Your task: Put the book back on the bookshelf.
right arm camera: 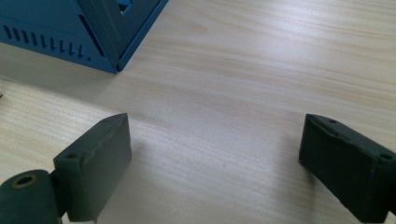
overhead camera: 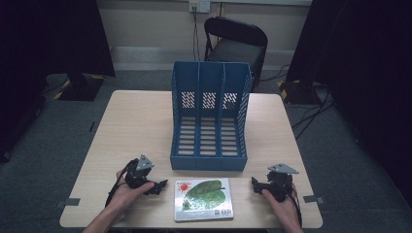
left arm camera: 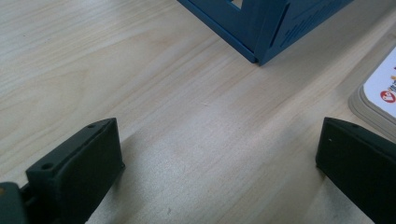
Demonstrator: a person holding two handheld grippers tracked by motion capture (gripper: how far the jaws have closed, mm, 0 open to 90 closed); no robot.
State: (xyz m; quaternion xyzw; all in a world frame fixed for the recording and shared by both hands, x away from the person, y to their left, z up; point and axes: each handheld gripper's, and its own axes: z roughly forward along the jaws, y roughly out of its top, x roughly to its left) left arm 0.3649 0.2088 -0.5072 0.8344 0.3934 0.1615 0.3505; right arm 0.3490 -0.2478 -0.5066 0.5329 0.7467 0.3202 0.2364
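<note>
In the high view a blue file rack (overhead camera: 209, 116) stands at the centre of the frame on the wooden table (overhead camera: 141, 121); its three slots, open toward the bottom of the frame, hold nothing, and their slatted floors show bare; below it, just apart from its front lip, a picture book (overhead camera: 203, 199) with a green leaf on its cover lies flat, its lower edge close to the table's near edge. The left gripper (overhead camera: 158, 186) sits at the lower left of the frame, just beside the book's left edge; in the left gripper view its jaws stand wide apart over bare wood with nothing between them, the book's corner (left arm camera: 380, 93) at the right edge of the frame and the rack's corner (left arm camera: 261, 28) at the top. The right gripper (overhead camera: 256, 185) sits at the lower right, near the book's right edge; in the right gripper view its jaws gape equally wide and hold nothing, with the rack's corner (right arm camera: 93, 32) at upper left. Open tabletop lies to both sides of the rack; a folding chair (overhead camera: 236, 43) stands beyond the far edge.
</note>
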